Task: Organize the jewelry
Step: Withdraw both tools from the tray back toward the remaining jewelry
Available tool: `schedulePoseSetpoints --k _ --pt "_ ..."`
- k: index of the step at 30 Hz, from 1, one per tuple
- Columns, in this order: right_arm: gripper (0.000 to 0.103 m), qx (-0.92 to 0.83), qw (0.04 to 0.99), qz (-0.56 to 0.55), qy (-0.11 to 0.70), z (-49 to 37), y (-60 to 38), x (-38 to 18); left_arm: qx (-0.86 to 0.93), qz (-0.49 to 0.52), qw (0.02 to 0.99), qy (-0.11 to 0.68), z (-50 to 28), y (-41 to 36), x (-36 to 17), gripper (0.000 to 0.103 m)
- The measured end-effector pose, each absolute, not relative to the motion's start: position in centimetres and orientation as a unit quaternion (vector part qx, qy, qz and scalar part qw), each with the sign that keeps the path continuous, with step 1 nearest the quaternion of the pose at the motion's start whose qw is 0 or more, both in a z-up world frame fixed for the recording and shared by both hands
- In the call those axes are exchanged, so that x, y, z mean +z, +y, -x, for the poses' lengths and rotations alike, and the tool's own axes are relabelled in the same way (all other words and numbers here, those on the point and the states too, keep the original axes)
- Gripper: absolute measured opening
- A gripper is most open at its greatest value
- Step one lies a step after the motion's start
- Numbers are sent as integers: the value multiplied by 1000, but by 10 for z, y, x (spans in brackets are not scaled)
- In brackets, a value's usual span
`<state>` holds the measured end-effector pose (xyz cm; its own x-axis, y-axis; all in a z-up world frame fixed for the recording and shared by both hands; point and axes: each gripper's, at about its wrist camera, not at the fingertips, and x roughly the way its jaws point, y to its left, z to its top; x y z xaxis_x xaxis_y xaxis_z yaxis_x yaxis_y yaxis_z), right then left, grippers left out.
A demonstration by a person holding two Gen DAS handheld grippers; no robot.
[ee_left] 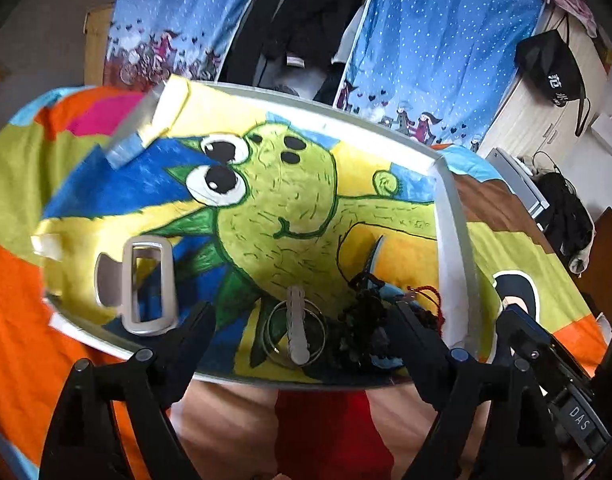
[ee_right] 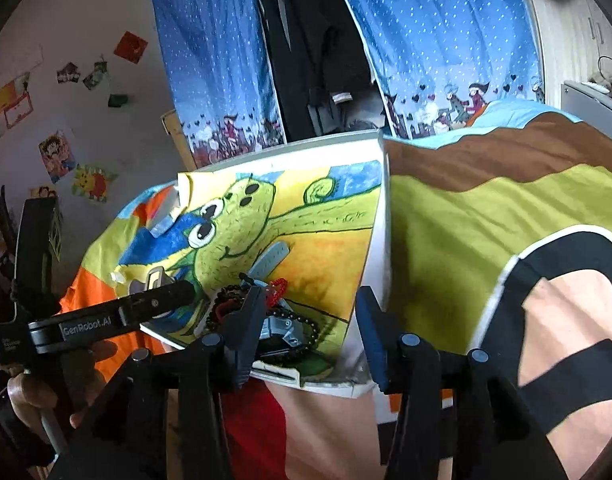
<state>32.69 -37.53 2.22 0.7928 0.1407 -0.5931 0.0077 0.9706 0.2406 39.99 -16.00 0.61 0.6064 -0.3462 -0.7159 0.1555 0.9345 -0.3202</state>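
Seen on a bed (ee_left: 10, 280) with a bright patchwork cover: a flat tray (ee_left: 451, 240) with a white rim, lined with a painted picture of a green creature with big eyes. All jewelry lying on the near part of this tray, close to the person's lap. Near the middle, some thin metal bangles (ee_left: 270, 334) stacked as rings, with a pale notched strip (ee_left: 297, 324) laid across them. Just to the right of them, a tangled heap of dark beads (ee_left: 361, 320), touching a red cord (ee_left: 429, 292) with a knotted end, close to the right rim. Partly under that heap, a grey-blue strap (ee_right: 268, 260) pointing up the picture. To the left and apart from the rest, a grey rounded rectangular frame (ee_left: 148, 284) with an open window, shape like a buckle or a watch case; cannot tell which. At the far left corner of the tray, a small clear box (ee_left: 142, 128), blurred. Left gripper (ee_left: 304, 307) hanging over the near edge with jaws wide open, bangles and strip in sight between them but not pressed by either pad. Right gripper (ee_right: 310, 292) over the near right corner of the tray, jaws open about halfway, holding nothing; left jaw in front of the beads, right jaw near the white rim. Behind the bed, blue dotted curtains (ee_left: 445, 40).
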Motion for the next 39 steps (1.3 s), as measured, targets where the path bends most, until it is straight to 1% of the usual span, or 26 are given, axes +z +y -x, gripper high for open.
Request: schedulePoseSetpoints --k 2,4,6,9,11,12,13,14,15,16,19,24,30,34,39 --pt "45 33 944 -109 309 -314 -376 28 -130 112 900 402 -389 -156 15 99" --pt "59 32 949 -99 296 -301 -375 34 -119 113 910 380 -374 -150 25 103" --pt "65 34 955 -91 279 -284 -371 41 -118 112 916 366 -361 -148 33 103" --pt "78 37 962 -86 256 -258 -366 52 -114 99 929 337 -337 -146 45 103" --pt "84 42 968 -80 236 -239 -362 60 -113 84 938 317 -322 -145 52 103" --pt "90 44 969 -78 229 -232 -360 63 -113 73 943 305 -311 -144 56 103" --pt "94 43 973 -73 215 -220 -357 66 -112 66 946 297 -304 -143 58 103" --pt "96 42 975 -70 208 -213 -355 68 -111 58 950 286 -295 -140 61 103" --pt "100 39 977 -63 199 -204 -354 70 -108 52 954 276 -285 -136 64 103" --pt "102 31 980 -52 189 -191 -352 72 -104 48 956 270 -276 -133 66 103" --pt "102 16 984 -28 176 -165 -347 77 -100 50 958 266 -254 -119 65 103" --pt "102 17 984 -15 179 -131 -343 77 -103 73 947 294 -223 -94 47 103" --pt "102 26 975 -15 220 -102 -340 51 -124 55 926 351 -195 -85 9 103" --pt "102 39 962 -24 269 -88 -345 21 -141 29 911 385 -184 -87 -16 103" --pt "102 51 945 -57 319 -82 -350 -11 -170 -2 900 401 -175 -96 -37 103"
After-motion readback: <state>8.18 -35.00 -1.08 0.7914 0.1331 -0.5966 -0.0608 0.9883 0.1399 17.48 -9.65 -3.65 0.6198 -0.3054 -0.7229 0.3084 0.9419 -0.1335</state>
